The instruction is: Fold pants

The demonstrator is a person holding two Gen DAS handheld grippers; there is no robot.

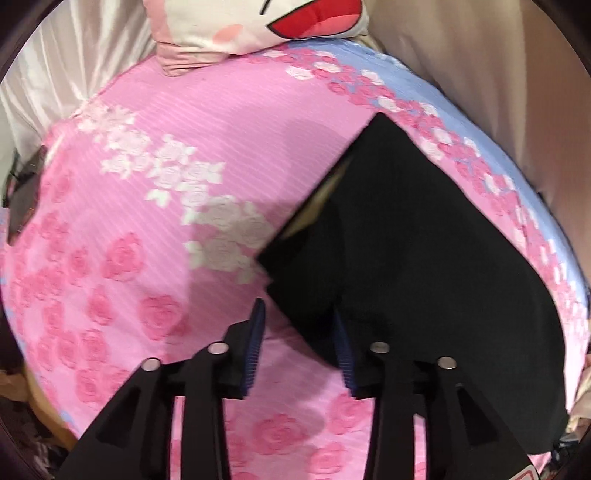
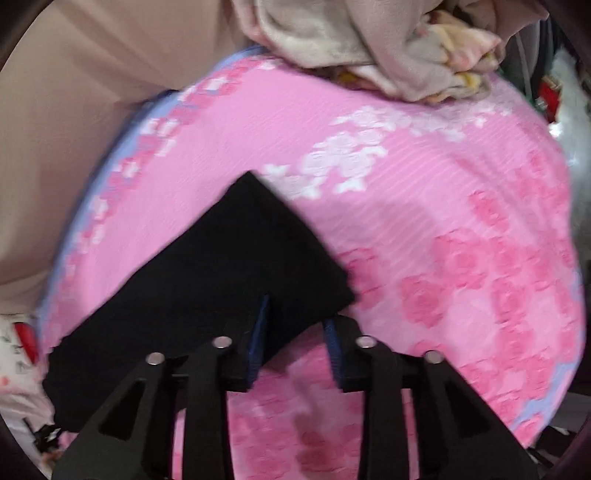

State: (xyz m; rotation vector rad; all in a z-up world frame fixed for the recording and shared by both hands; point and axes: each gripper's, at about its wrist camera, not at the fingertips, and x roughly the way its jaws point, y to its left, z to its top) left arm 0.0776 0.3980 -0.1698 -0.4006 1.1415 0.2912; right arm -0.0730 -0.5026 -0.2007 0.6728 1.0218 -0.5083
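Observation:
Black pants point(image 1: 424, 277) lie flat on a pink bed sheet with rose print point(image 1: 147, 221), taking up the right half of the left wrist view. A pale lining shows at their upper left edge. My left gripper point(image 1: 297, 314) points down over their lower left edge. It is open, and the cloth's edge and bare sheet show between its blue pads point(image 1: 255, 347). In the right wrist view the pants point(image 2: 221, 277) run from a pointed corner down to the lower left. My right gripper point(image 2: 295, 312) is open over their near right corner, and its pads do not press the cloth.
A pillow with a red printed mouth point(image 1: 258, 26) lies at the sheet's far end, with white satin cloth point(image 1: 55, 55) beside it. A heap of beige and yellow cloth point(image 2: 388, 48) sits at the other end. A beige wall point(image 2: 74, 110) borders the bed along the pants' side.

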